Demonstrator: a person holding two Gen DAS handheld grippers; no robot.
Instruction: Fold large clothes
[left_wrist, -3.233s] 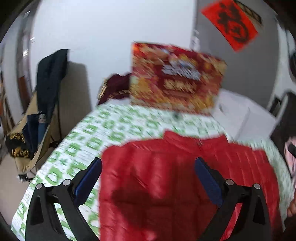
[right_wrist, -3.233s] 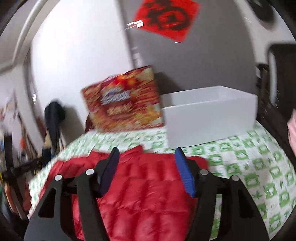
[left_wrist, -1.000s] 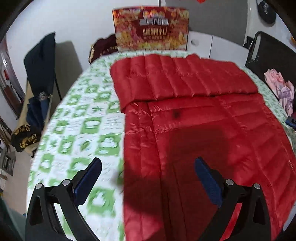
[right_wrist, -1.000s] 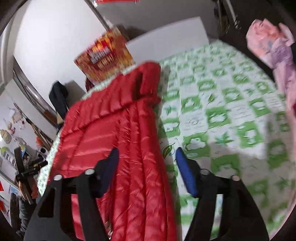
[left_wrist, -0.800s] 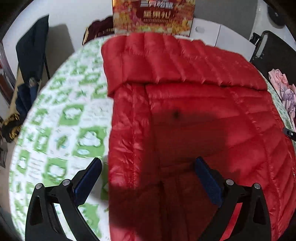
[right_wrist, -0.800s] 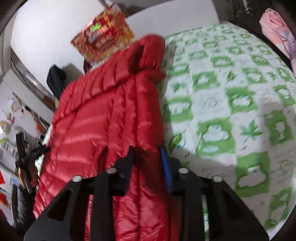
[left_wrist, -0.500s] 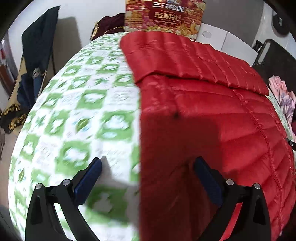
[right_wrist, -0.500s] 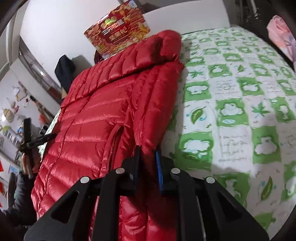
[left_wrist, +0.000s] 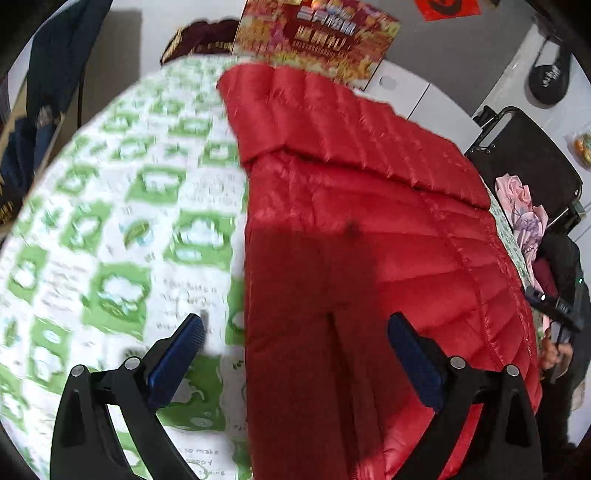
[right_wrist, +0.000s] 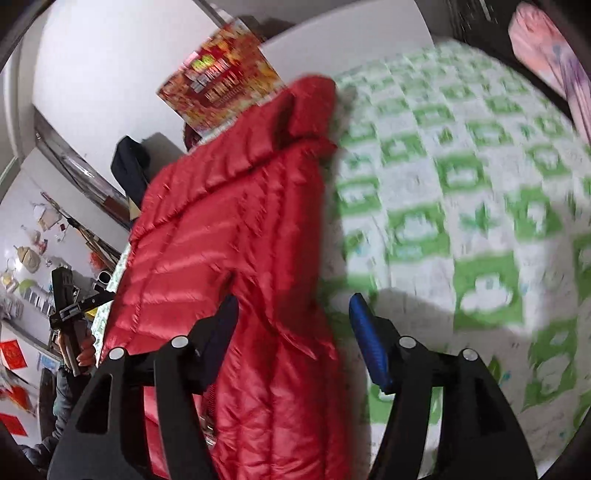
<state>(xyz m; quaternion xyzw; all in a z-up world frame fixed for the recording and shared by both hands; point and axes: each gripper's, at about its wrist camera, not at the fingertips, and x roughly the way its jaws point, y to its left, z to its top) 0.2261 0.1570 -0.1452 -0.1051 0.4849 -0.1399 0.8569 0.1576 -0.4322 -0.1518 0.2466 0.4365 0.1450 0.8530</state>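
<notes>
You see even, bright indoor light in both views. A hard-edged dark shadow falls across the red jacket (left_wrist: 369, 221). The green-patterned cloth (right_wrist: 480, 206) shows motion blur, strongest in the right wrist view. Fisheye distortion curves the edges; black vignette fills your corners.

Left hand-held gripper (left_wrist: 295, 354): black plastic linkage arms with triangular cut-outs, round silver pivot screws at the joints, flat ribbed dark-blue pads on both fingers (left_wrist: 175, 360). Right hand-held gripper (right_wrist: 291, 343): same build, black frame, silver screw heads, blue textured pads. Person: dark sleeve visible beyond the left unit in the right wrist view, dark clothing otherwise.
</notes>
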